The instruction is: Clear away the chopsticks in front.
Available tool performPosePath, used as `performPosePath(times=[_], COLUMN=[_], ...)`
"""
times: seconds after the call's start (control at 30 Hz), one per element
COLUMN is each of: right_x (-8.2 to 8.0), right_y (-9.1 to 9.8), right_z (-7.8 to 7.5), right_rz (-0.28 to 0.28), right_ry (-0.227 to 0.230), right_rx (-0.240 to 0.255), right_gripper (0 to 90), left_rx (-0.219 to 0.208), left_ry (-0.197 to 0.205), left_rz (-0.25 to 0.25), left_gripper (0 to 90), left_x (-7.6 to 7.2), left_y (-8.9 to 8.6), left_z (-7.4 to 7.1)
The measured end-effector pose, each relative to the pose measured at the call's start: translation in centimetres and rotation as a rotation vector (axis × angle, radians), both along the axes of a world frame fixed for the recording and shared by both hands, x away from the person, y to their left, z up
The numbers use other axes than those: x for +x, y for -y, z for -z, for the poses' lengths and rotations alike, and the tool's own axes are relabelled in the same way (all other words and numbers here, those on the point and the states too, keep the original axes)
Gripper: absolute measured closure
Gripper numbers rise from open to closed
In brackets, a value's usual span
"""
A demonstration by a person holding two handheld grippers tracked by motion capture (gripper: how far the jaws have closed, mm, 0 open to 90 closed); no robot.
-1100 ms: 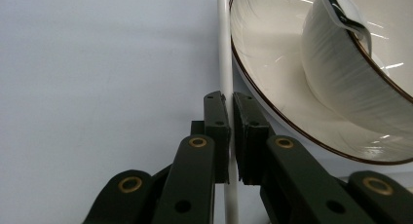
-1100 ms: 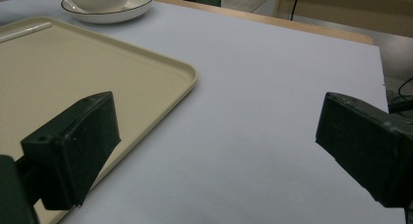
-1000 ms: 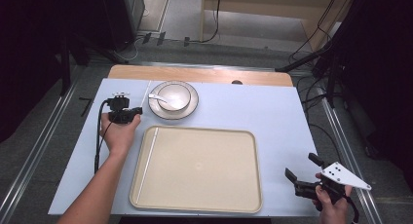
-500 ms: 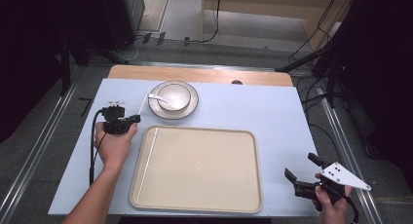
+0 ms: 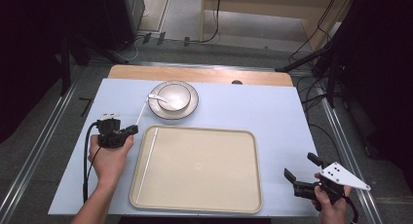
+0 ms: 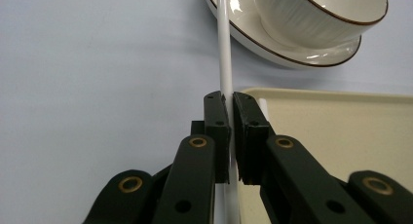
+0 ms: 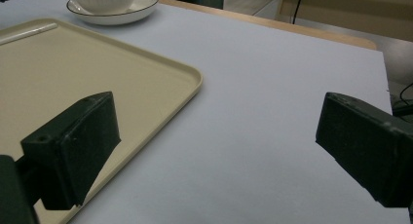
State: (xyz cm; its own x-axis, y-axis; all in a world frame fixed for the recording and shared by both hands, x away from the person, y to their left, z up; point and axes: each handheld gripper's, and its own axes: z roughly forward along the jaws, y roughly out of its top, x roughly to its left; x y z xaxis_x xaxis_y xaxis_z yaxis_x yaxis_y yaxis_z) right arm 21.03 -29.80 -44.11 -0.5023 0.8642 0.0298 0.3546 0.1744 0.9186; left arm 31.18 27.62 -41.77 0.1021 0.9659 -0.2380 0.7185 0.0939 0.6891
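Observation:
My left gripper [image 5: 134, 129] is shut on a thin white chopstick [image 5: 142, 112] just off the tray's far left corner. In the left gripper view the chopstick [image 6: 224, 48] runs up between the closed jaws of the gripper [image 6: 229, 100] towards the plate's rim. A second white chopstick [image 5: 146, 165] lies in the beige tray [image 5: 243, 195] along its left edge. Beyond the tray a white bowl [image 5: 173, 95] with a spoon [image 5: 157, 98] in it stands on a plate [image 5: 192, 104]. My right gripper [image 5: 299, 166] rests open near the table's front right corner, and in its own view [image 7: 214, 136] nothing lies between the jaws.
A pale blue mat [image 5: 272, 107] covers the table, with a wooden strip [image 5: 195, 74] bare at the back. Cables and dark stands lie on the floor behind and to the right. The left gripper's cable [image 5: 86, 160] trails along the forearm.
My left hand has drawn back towards the near side and slightly left, carrying the chopstick away from the plate. The right gripper has kept still.

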Motion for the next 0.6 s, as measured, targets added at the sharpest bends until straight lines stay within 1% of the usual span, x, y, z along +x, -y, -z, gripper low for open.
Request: performPosePath(times=[0.03, 0.13, 0.3, 0.47, 0.53, 0.6], right_x=[0.0, 0.0, 0.0, -0.1, 0.0, 0.0], right_y=[0.0, -0.1, -0.1, -0.1, -0.1, -0.2], right_z=[0.0, 0.0, -0.1, -0.1, -0.1, -0.1], right_rz=[-0.002, -0.003, -0.003, -0.006, -0.005, -0.007], right_ry=[0.003, 0.002, 0.001, 0.005, 0.006, 0.006], right_rx=[0.000, 0.001, 0.002, 0.000, 0.000, -0.001], right_gripper=[2.4, 2.4, 2.4, 2.4, 2.4, 2.3], left_rx=[-0.003, -0.004, -0.027, -0.033, -0.033, -0.042], left_ry=[0.000, -0.003, -0.002, -0.010, -0.011, -0.010], left_rz=[-0.005, 0.005, 0.000, 0.012, 0.018, 0.016], left_gripper=[86.3, 86.3, 86.3, 86.3, 86.3, 86.3], left_x=[-0.3, -1.1, -2.7, -4.3, -4.8, -5.1], left_y=[0.0, 0.1, 0.1, 0.7, 1.0, 1.3], left_z=[0.0, 0.2, 0.4, 0.9, 1.0, 1.1])
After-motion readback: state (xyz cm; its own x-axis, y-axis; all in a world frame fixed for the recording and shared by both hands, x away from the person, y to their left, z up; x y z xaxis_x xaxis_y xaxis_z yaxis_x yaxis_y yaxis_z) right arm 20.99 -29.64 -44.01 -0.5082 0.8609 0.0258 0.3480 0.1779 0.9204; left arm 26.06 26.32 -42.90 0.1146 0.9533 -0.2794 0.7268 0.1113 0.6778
